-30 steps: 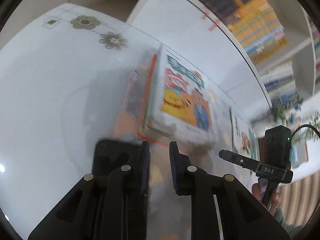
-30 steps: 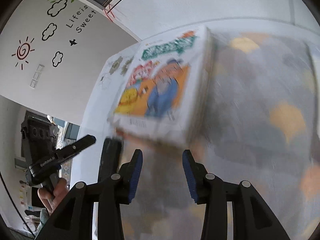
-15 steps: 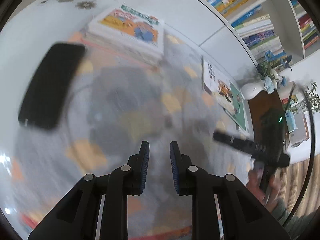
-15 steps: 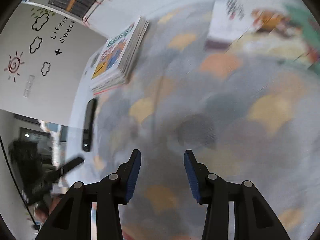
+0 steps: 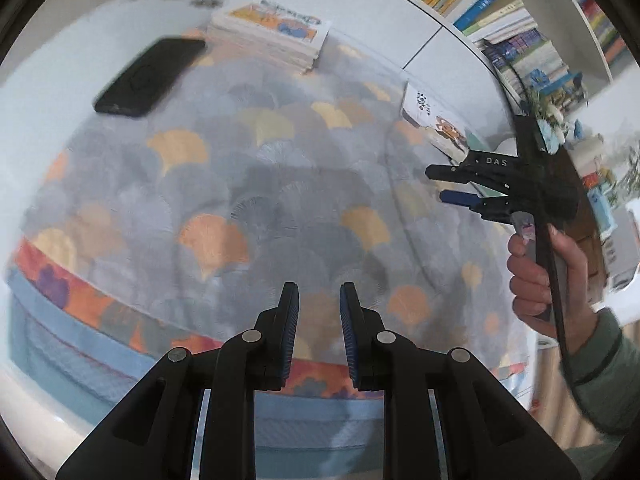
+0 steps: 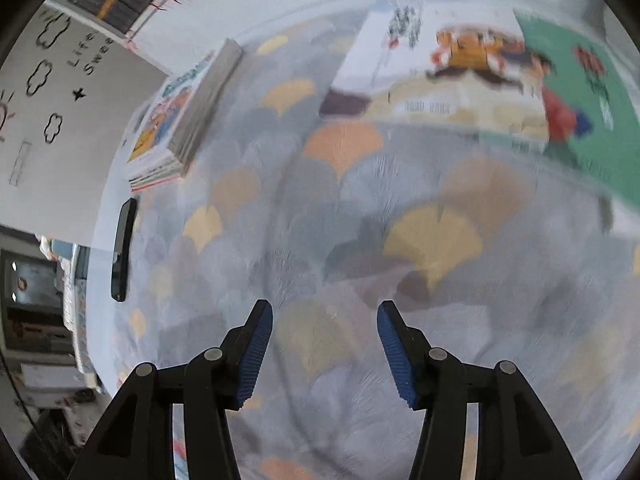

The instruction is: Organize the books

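Note:
A stack of picture books [image 5: 272, 36] lies at the far left of the patterned cloth; it also shows in the right wrist view [image 6: 182, 116]. A single book with a white and green cover [image 6: 472, 80] lies flat at the far right, also in the left wrist view [image 5: 438, 130]. My left gripper [image 5: 319, 328] is open a little and empty above the cloth's near edge. My right gripper [image 6: 325, 344] is open wider and empty above the cloth; it shows in the left wrist view [image 5: 452, 184], in front of the single book.
A black phone [image 5: 150, 76] lies on the white table beside the stack, also in the right wrist view [image 6: 123, 248]. The cloth with fan shapes [image 5: 280, 184] covers the table. White bookshelves [image 5: 500, 20] full of books stand behind. A plant in a white pot [image 5: 552, 120] stands at right.
Both grippers have pulled back from the stack of books, which now lies far off. The right gripper has swung toward the single book at right.

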The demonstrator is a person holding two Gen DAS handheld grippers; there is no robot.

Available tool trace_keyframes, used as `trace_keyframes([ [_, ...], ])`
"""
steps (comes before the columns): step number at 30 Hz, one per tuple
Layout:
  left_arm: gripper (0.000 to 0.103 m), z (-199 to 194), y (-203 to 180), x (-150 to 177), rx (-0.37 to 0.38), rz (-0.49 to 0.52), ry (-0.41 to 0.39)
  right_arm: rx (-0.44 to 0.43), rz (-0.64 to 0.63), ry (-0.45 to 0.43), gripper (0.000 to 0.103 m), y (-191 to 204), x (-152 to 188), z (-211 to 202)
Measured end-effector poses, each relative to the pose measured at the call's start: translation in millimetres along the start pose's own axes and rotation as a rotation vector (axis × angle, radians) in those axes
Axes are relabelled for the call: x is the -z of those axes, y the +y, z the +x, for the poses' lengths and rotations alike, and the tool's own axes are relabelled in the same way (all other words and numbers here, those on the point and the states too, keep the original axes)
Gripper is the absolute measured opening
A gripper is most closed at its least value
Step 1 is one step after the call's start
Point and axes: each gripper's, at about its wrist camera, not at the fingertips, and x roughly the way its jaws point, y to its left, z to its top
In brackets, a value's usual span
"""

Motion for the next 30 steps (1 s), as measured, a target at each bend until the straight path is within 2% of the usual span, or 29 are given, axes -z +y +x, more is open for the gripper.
trace_keyframes([
  [3, 0.018, -17.3, 7.0, 10.9, -0.015, 0.007, -0.032, 0.001, 0.059, 0.011, 0.053, 6.3, 9.6, 7.8],
  [7, 0.018, -38.5, 29.3, 31.5, -0.033, -0.037, -0.043, 0.064, 0.050, 0.020, 0.053, 29.3, 11.1, 22.5],
  [12, 0.018, -55.2, 51.6, 47.4, -0.063, -0.085, -0.074, 0.040, 0.107, 0.024, 0.053, 51.3, 16.8, 31.7],
  [15, 0.018, -65.8, 64.5, 55.9, -0.064, -0.124, -0.093, 0.065, 0.117, 0.028, 0.053, 55.6, 21.2, 38.1],
  [22, 0.018, -79.8, 72.0, 63.4, -0.076, -0.152, -0.125, 0.085, 0.068, 0.017, 0.053, 70.4, 25.7, 36.4],
  [30, 0.018, -86.7, 72.7, 67.4, -0.101, -0.127, -0.129, 0.173, -0.017, -0.038, 0.053, 83.7, 33.6, 30.0],
])
